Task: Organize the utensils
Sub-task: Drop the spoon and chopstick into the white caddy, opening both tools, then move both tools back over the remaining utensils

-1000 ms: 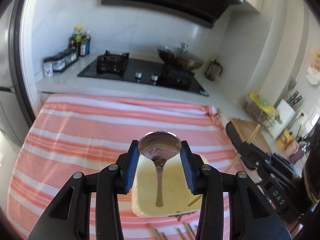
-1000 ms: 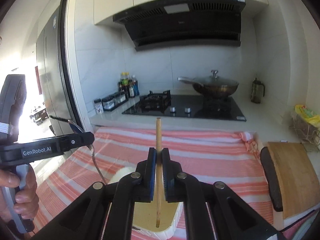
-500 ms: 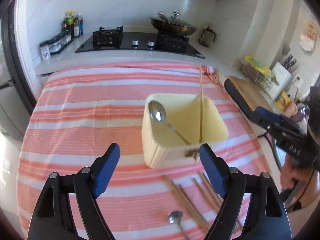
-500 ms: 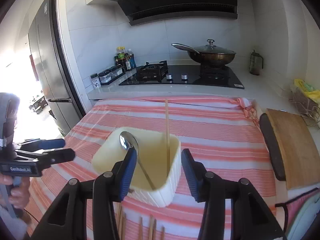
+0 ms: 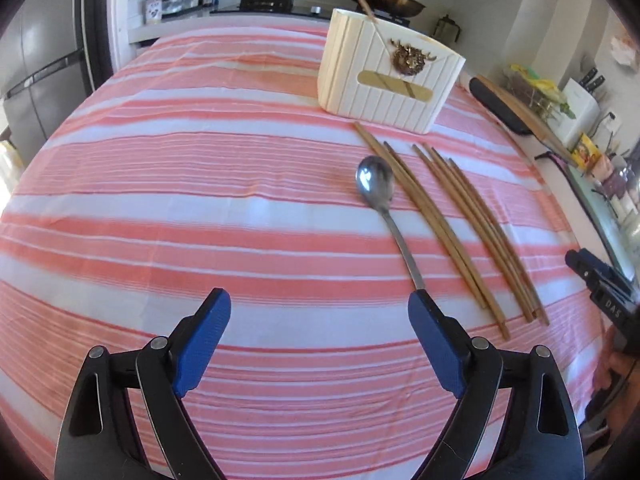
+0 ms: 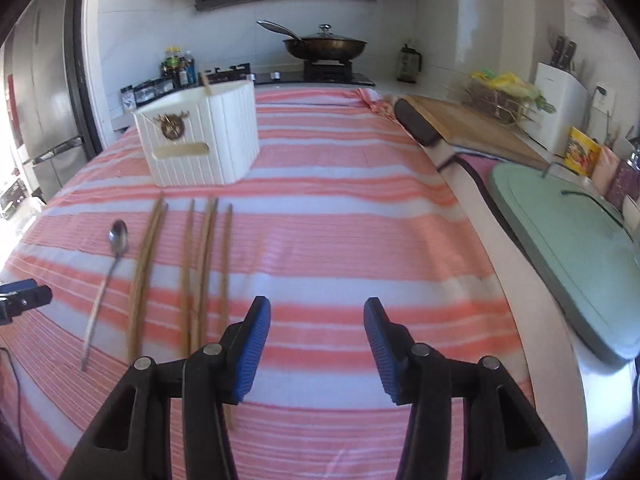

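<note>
A cream ribbed utensil holder (image 5: 384, 76) (image 6: 200, 136) stands on the striped cloth, with a chopstick end (image 5: 364, 4) (image 6: 205, 78) sticking out of its top. In front of it lie a metal spoon (image 5: 376, 184) (image 6: 118, 236) and several wooden chopsticks (image 5: 460, 232) (image 6: 200, 264), side by side. My left gripper (image 5: 318, 300) hovers low over the cloth, its jaws opening with nothing between them; the spoon's handle tip sits just off its right finger. My right gripper (image 6: 317, 308) is open and empty, with the chopsticks' near ends by its left finger.
A wooden cutting board (image 6: 472, 128) and a pale green tray (image 6: 568, 248) lie along the right edge. A wok (image 6: 324, 46) sits on the stove behind, with bottles (image 6: 178, 66) at the left and a knife block (image 6: 558, 104) at the right.
Both grippers let go of the spoon and the chopstick over the holder and opened. They then dropped and drew back to the near side, by the loose utensils.
</note>
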A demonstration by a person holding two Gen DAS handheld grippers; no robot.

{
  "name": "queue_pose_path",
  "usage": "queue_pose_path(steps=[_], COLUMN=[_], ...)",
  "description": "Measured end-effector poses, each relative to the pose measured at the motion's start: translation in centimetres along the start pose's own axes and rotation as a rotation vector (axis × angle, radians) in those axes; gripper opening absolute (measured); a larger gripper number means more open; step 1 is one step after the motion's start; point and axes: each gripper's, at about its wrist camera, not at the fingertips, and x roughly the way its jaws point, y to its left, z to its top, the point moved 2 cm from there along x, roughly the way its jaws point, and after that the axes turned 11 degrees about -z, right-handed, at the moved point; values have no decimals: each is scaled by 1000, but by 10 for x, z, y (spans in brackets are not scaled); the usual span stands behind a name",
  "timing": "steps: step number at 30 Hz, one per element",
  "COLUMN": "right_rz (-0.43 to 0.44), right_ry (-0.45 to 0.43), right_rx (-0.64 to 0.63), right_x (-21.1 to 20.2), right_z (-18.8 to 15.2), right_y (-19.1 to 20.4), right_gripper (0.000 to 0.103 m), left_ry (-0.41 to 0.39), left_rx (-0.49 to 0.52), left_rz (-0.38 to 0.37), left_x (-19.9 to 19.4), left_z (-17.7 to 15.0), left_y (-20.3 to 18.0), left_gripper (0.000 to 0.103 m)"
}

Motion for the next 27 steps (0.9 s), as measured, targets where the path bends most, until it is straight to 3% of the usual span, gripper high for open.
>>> queue_pose_path(steps=[6,27], right_rz=[-54,-70], right_ry=[8,-2], right_rx=[25,24], right_x=[-4,-7], right_z=[-23,-29], right_y=[-9,-5], right_gripper=[49,49], left_ry=[1,9], left_rx=[10,7], left_rz=[10,31], left_x=[1,8], left_z=[-11,-25], left_y=[-8,-15], left_gripper=[91,91])
